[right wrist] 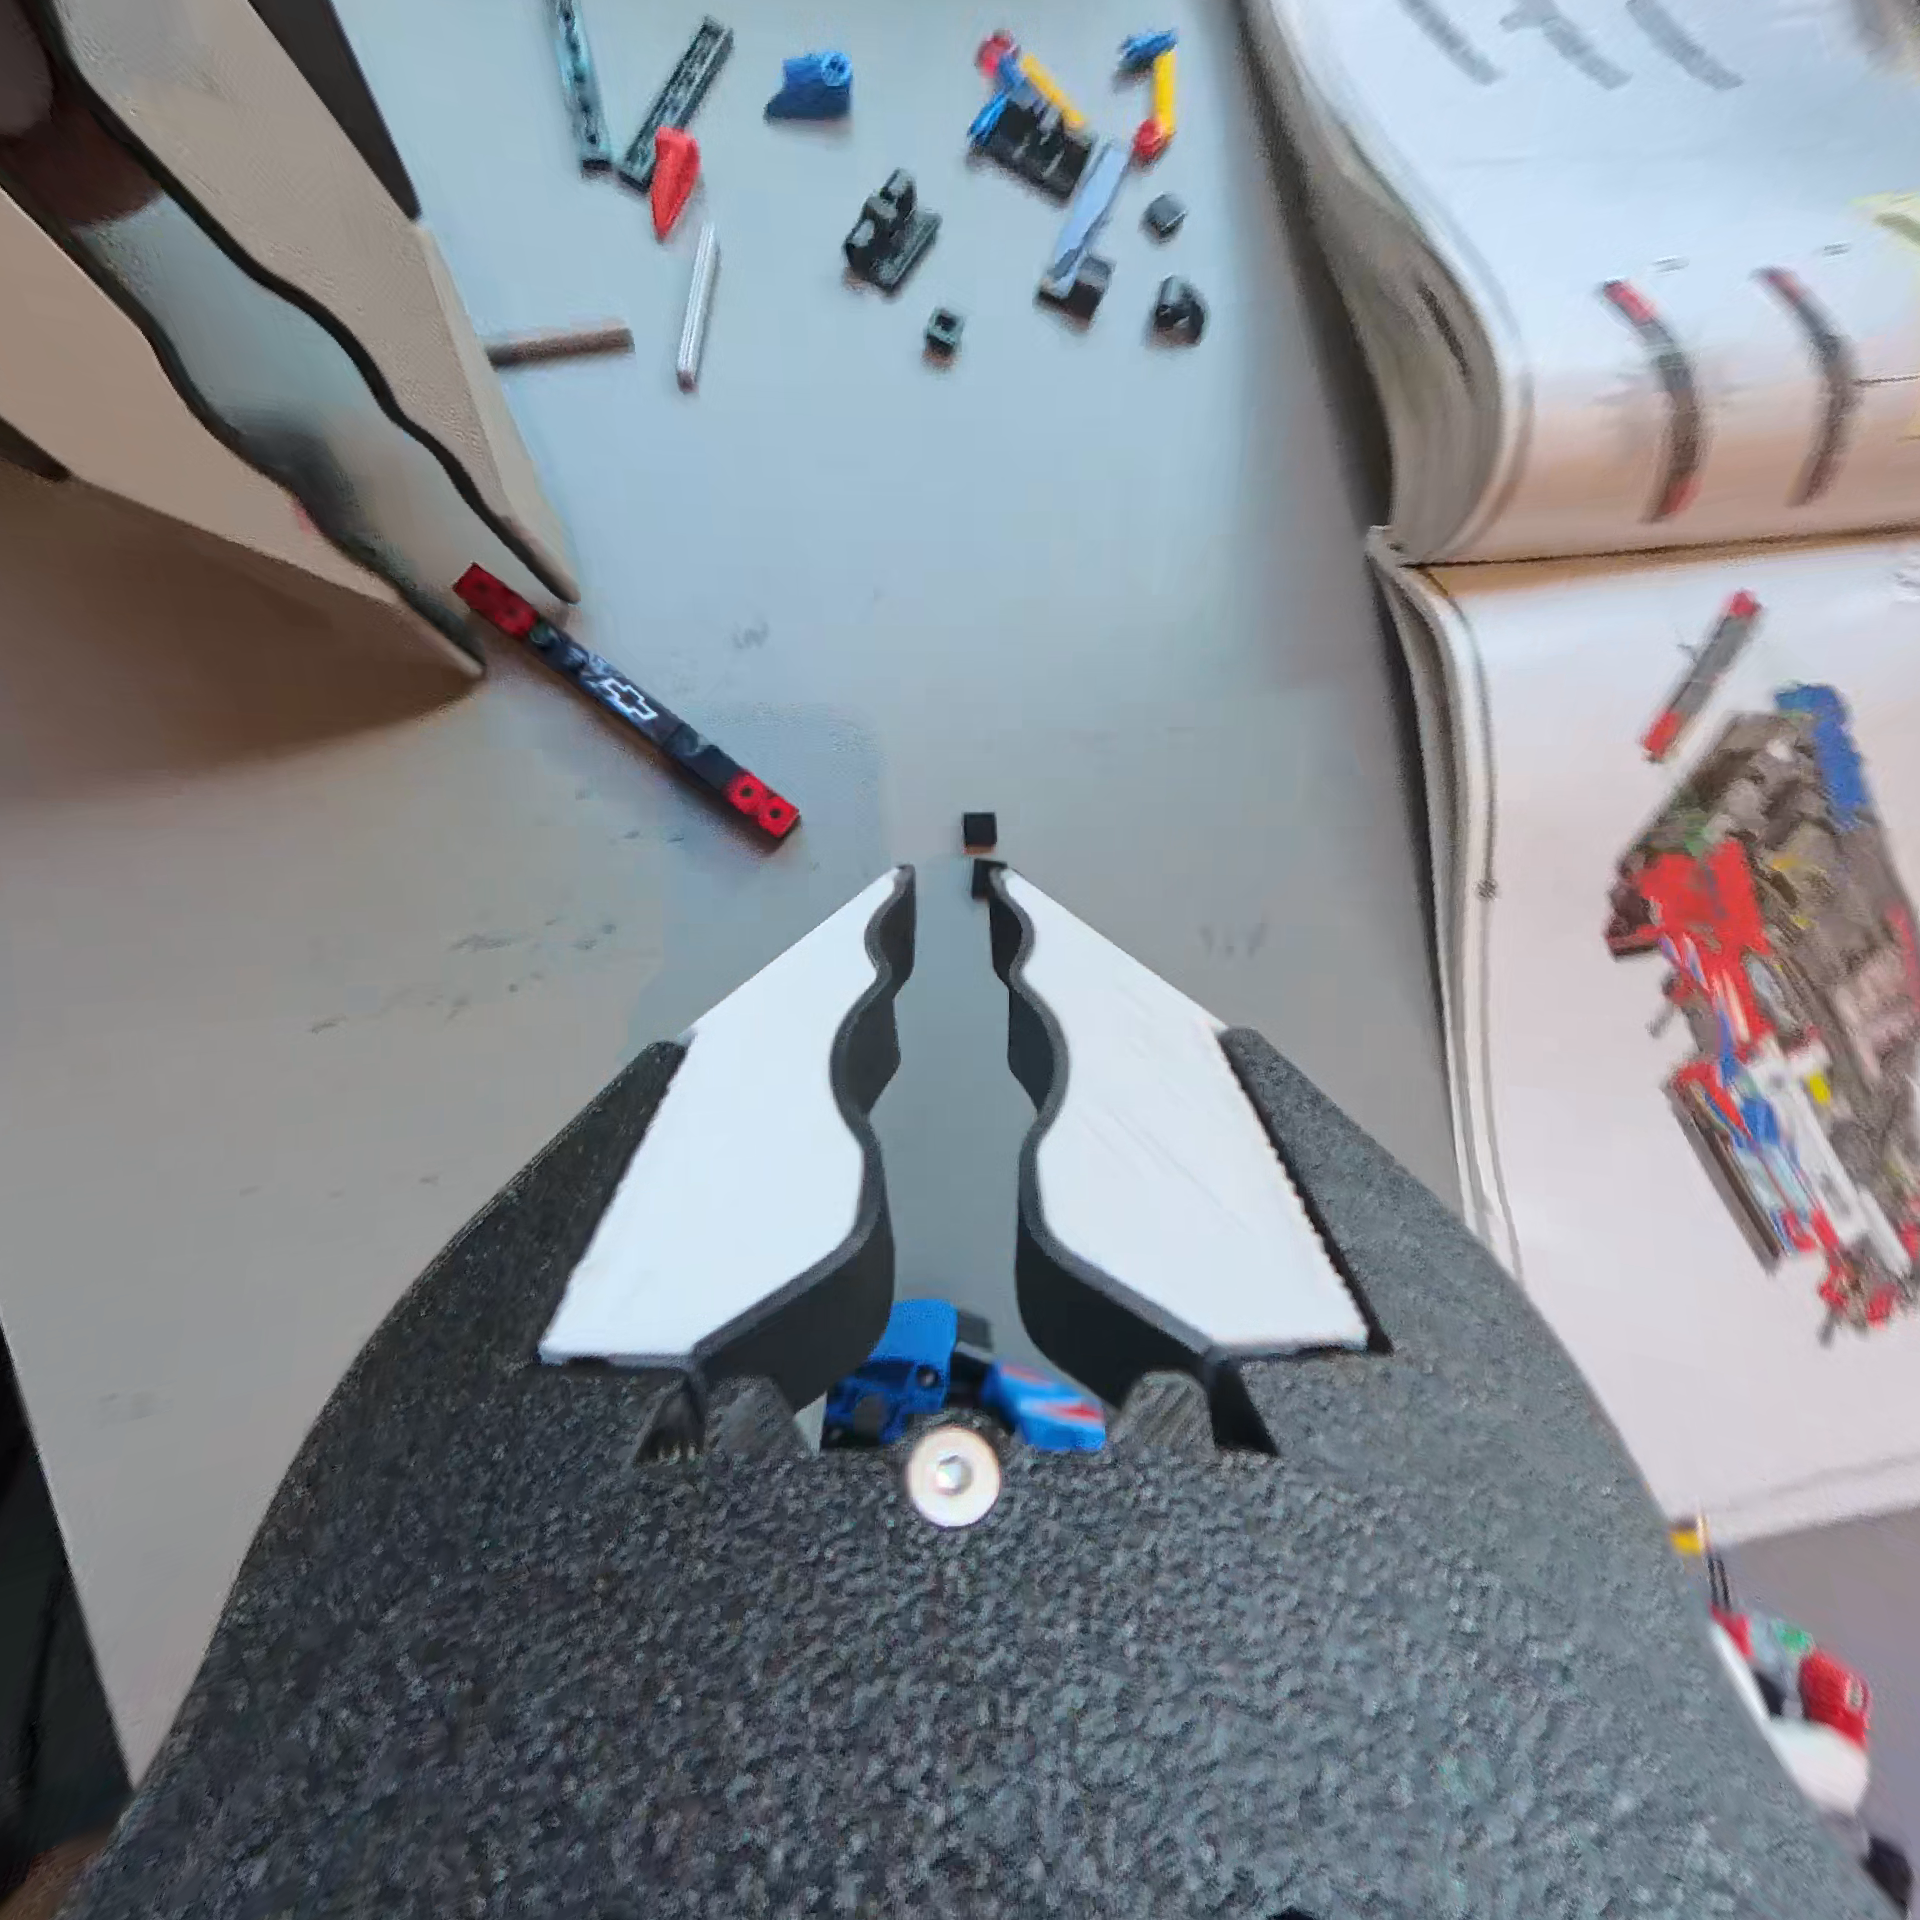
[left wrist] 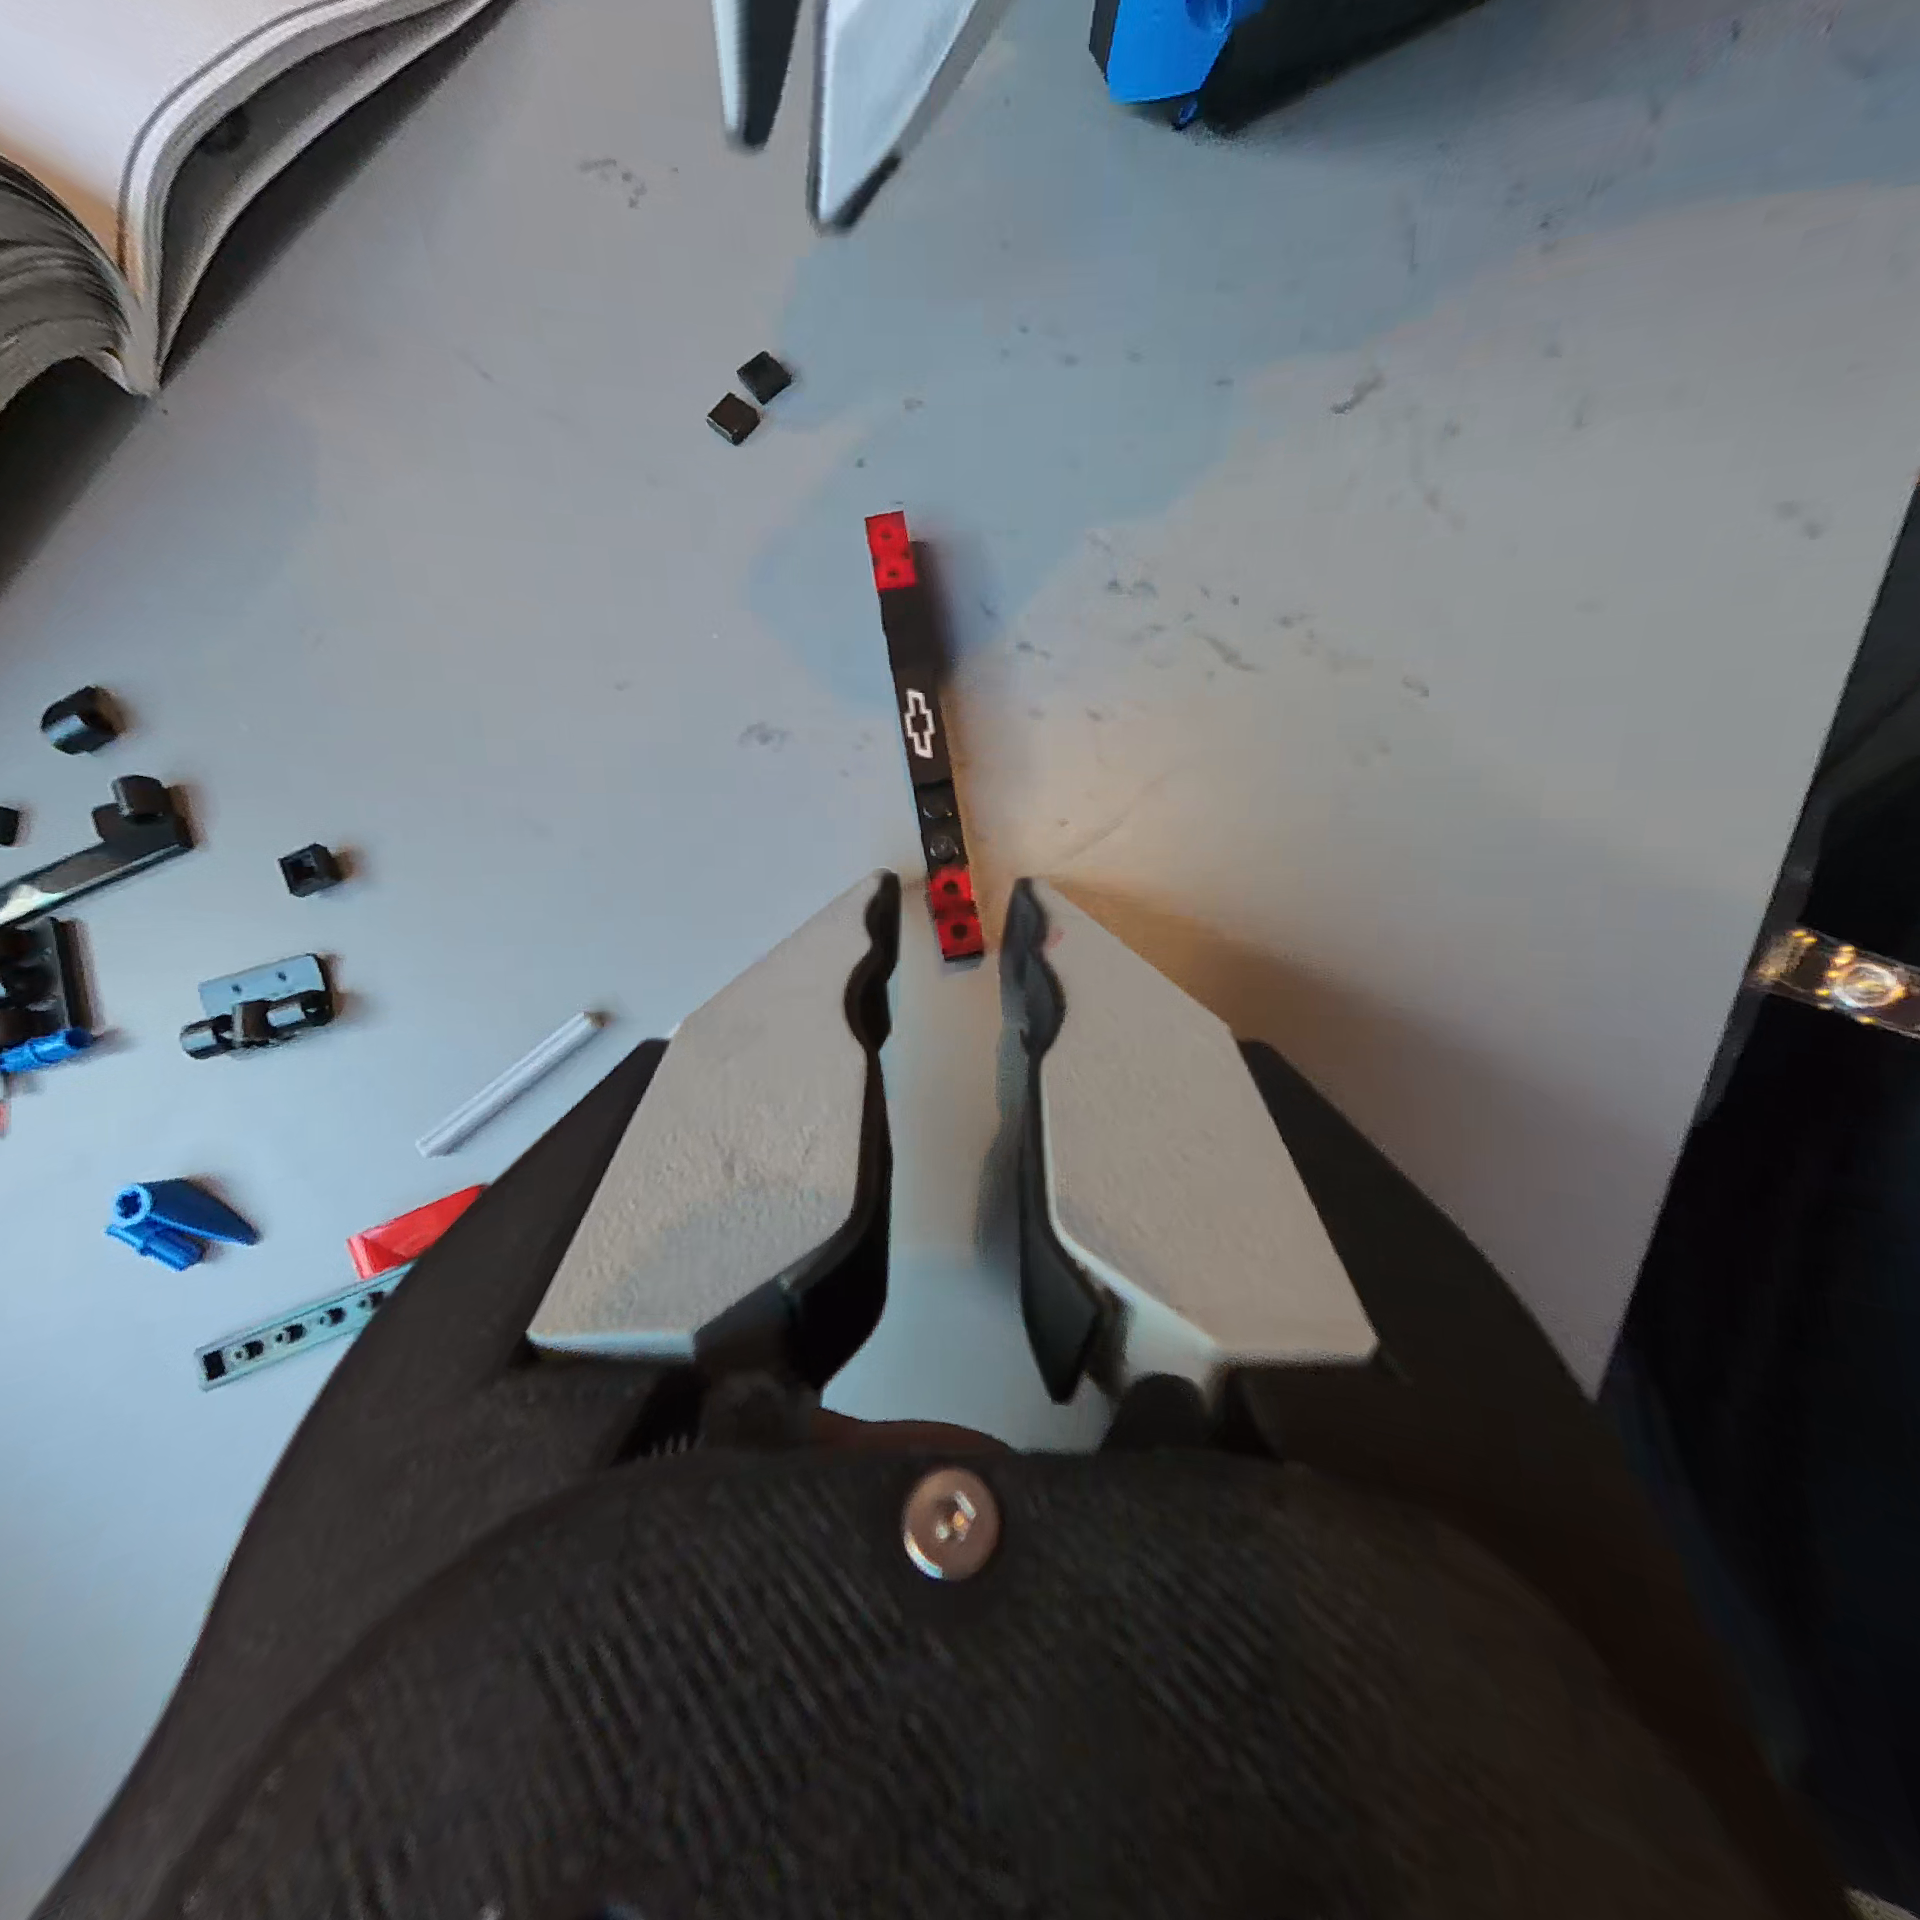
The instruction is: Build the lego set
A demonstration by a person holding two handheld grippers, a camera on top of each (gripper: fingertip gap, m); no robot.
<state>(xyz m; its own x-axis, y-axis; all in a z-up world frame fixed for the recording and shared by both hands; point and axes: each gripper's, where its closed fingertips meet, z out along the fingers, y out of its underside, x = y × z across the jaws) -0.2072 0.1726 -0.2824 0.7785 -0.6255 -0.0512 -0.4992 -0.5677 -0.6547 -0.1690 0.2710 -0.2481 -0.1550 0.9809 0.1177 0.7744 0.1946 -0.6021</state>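
Here the left gripper (left wrist: pixel 951 883) angles down at the grey counter (left wrist: pixel 1351 623), fingers slightly apart, straddling the near red end of the black strip (left wrist: pixel 920 727) without clamping it. The right gripper (right wrist: pixel 951 873), also parted and empty, points at two small black tiles (right wrist: pixel 975 828) just ahead of its tips.

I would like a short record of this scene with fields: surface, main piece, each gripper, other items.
surface: grey table
main piece: black strip with red ends, lying flat
left gripper: open, tips either side of the strip's near red end
right gripper: open, one of two small black tiles at its tips
other items: open booklet, loose parts
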